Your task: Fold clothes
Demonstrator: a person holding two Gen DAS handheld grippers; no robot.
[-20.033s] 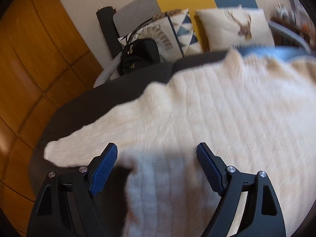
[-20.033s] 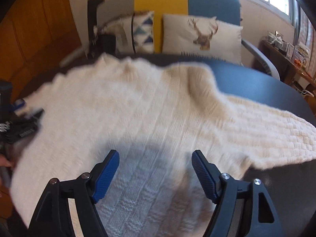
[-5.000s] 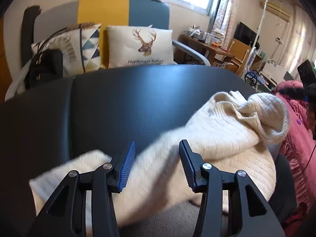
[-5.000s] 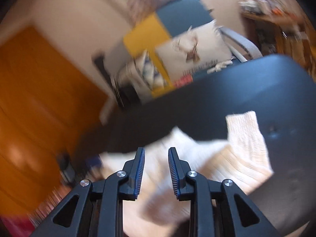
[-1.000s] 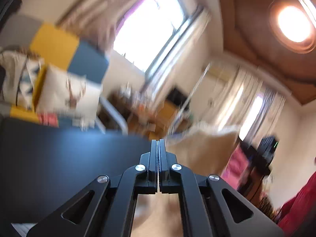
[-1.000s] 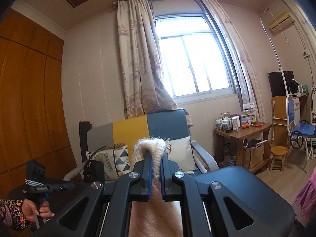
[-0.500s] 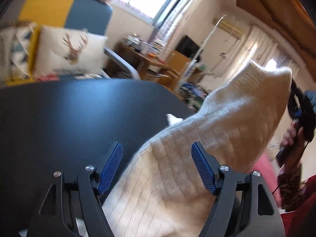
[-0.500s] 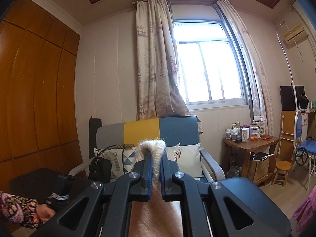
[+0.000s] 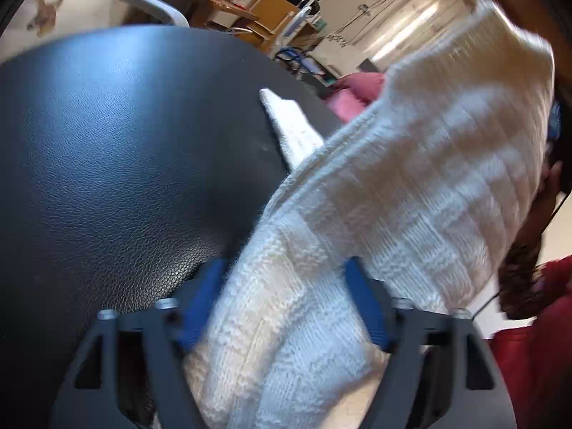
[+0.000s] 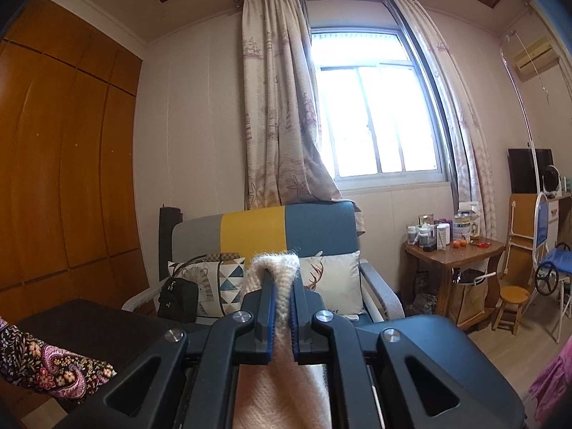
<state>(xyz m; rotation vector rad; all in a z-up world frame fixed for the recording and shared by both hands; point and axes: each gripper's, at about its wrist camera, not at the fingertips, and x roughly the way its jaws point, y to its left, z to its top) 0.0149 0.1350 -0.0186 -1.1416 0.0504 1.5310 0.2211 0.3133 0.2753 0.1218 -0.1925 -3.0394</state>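
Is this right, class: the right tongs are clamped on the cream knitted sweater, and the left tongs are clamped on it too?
Not quite. The left tongs are open, the cream knitted sweater lying loose between them, as the left wrist view shows. The right tongs are indeed clamped on it.

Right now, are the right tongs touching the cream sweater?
Touching. The right wrist view shows the right tongs shut on a fold of the cream sweater, with knit pinched between both blue pads and bulging above them.

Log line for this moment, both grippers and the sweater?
left gripper: open around sweater | right gripper: shut on sweater, lifted | table: one sleeve end resting
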